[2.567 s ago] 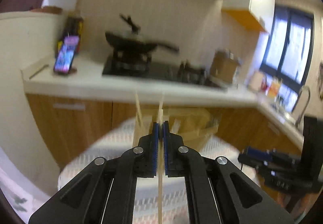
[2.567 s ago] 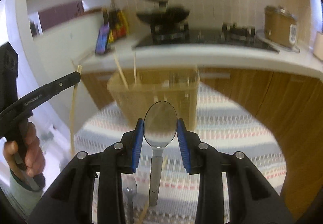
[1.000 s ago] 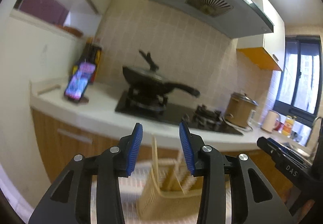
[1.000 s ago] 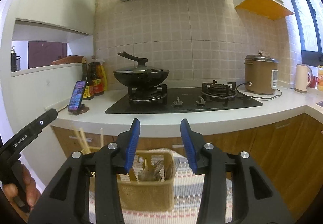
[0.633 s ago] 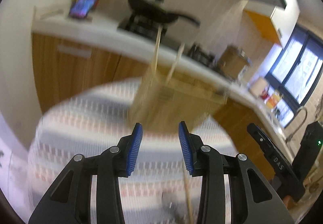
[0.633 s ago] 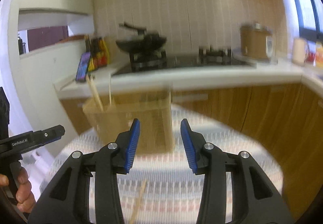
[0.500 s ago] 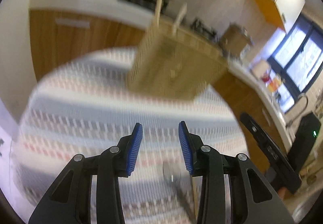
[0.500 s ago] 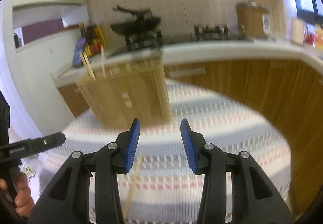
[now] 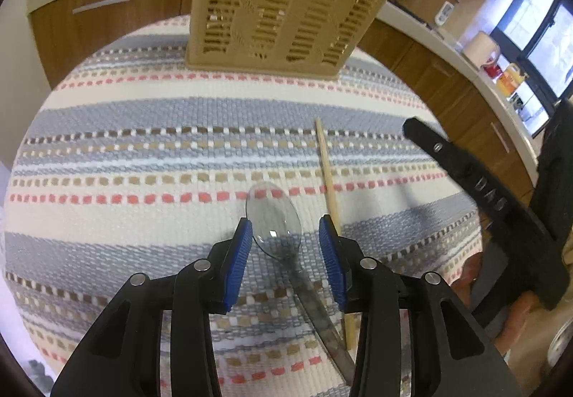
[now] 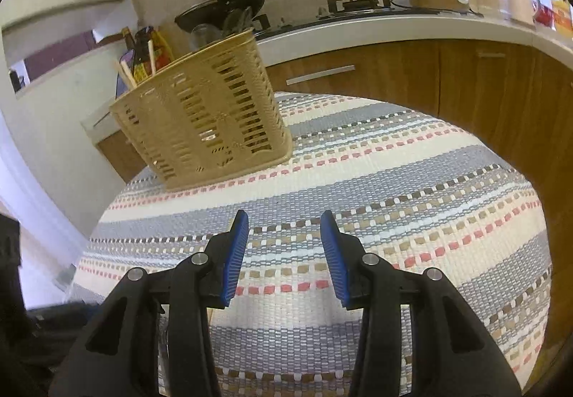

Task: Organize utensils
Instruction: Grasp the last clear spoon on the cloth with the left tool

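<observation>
I see both views evenly bright, with daylight coming from the window (image 9: pixel 544 35) at the far right of my left view. Soft shadows fall on the cloth (image 9: pixel 143 160) under the grippers. Fisheye bends the counter (image 10: pixel 394 28) and edges into dark corners, and the spoon (image 9: pixel 275 221) handle blurs close up.

The left wrist view looks steeply down, close over the cloth (image 9: pixel 118 160), toward the basket (image 9: pixel 283 10). The right wrist view sits low, facing more level at the basket (image 10: pixel 204 110) and counter (image 10: pixel 394 26). Both share basket and cloth.
</observation>
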The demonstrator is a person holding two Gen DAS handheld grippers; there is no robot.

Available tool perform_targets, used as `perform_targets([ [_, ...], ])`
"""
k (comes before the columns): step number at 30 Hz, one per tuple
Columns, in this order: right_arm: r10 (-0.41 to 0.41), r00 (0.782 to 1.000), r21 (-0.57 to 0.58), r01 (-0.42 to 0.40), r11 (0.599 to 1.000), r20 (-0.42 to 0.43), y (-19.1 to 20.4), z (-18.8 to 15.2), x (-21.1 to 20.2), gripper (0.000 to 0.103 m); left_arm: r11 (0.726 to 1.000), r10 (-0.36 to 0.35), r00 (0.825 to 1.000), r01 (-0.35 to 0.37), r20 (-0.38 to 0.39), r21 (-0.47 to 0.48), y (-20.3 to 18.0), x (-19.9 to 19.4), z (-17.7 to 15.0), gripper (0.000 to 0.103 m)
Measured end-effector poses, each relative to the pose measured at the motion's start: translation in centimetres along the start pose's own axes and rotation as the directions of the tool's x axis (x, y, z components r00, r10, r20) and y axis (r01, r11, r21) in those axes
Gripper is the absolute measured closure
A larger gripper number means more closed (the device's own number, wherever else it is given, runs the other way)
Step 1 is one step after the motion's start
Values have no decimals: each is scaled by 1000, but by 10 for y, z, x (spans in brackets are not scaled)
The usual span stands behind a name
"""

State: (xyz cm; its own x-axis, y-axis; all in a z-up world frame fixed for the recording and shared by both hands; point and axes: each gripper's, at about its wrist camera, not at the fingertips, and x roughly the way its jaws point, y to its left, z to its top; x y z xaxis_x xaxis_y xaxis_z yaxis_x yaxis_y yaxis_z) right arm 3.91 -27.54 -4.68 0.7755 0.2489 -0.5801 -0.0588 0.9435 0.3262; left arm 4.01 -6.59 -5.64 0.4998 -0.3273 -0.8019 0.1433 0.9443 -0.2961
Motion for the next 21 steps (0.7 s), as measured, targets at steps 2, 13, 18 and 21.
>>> perform_targets([
  [2, 11, 1000, 21, -11, 1000, 2, -4, 1, -1, 64, 999, 35, 999, -35, 3, -5, -2, 5, -2, 63],
  [13, 12, 1000, 2, -12, 1000, 2, 0, 0, -2, 64, 991, 122, 992, -124, 38, 47, -14, 6, -2, 65],
  [18, 14, 1000, 6, -14, 1000, 0, 0, 0, -2, 64, 992, 117, 993, -118, 16, 37, -4, 2, 5, 62],
  [21, 19, 1000, 16, -19, 1000, 0, -3, 0, -2, 64, 995, 100, 995, -100, -2, 30, -4, 4, 5, 61],
])
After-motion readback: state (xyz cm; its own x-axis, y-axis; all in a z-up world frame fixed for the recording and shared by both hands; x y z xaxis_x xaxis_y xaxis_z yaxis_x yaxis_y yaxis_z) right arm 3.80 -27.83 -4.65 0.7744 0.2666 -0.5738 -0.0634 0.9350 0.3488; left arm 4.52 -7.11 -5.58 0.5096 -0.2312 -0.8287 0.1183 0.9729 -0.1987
